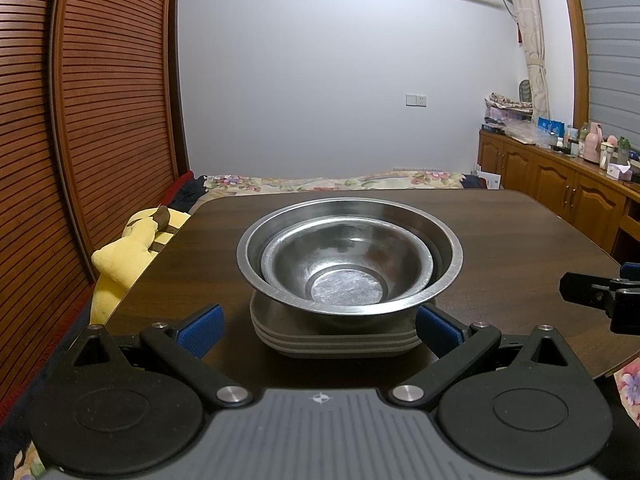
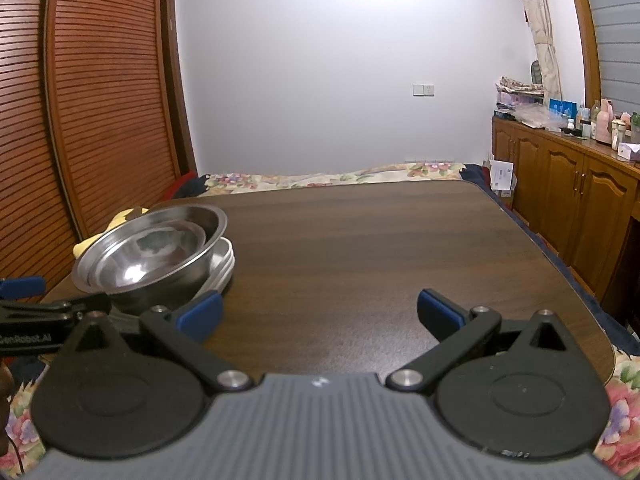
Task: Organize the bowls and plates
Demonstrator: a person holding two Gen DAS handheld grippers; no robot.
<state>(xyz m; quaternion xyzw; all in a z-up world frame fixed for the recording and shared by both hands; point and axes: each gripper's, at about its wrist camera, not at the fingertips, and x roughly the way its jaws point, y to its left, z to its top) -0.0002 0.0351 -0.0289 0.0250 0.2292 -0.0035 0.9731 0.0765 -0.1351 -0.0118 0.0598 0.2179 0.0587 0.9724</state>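
Nested steel bowls (image 1: 349, 256) atop stacked grey plates (image 1: 336, 340), frame centre on dark table (image 1: 520, 240); left gripper (image 1: 320, 330) spread wide astride plates, right gripper (image 2: 320, 312) spread, empty; risk: careless nudge sliding bowls off.

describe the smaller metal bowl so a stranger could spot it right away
On the dark wooden table sits a stack of grey plates with a wide steel bowl on top. The smaller metal bowl is nested inside that one, its rim lower and narrower.
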